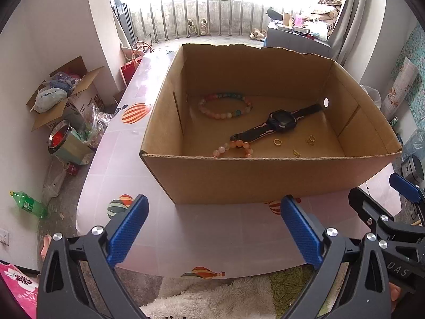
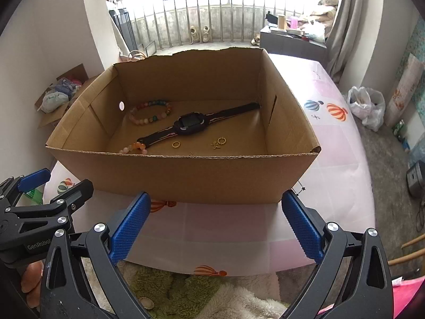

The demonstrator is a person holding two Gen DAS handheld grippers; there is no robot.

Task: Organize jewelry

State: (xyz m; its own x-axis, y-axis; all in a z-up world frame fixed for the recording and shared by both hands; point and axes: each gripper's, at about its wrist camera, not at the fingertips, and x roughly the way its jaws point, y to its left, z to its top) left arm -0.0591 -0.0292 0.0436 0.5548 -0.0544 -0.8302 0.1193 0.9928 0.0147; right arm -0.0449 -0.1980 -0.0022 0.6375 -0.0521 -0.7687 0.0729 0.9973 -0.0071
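Table (image 1: 212, 239), pink balloon-print cover: carries 1 open cardboard box (image 1: 265, 175), the landmark.

Left gripper (image 1: 213, 228): before the box's near wall, blue pads wide apart, holding nothing.

Right gripper (image 2: 215, 226): same station, jaws spread wide, empty.

Box floor, centre: 1 dark smartwatch (image 1: 281, 121), strap laid diagonally.

Far-left of watch: 1 multicolour bead bracelet (image 1: 225, 105).

Near wall: 1 pink-orange bead bracelet (image 1: 235, 147), partly hidden.

Near-right of watch: 1 gold ring (image 1: 277, 141), 1 gold earring (image 1: 310, 139), 1 small gold charm (image 1: 296, 153).
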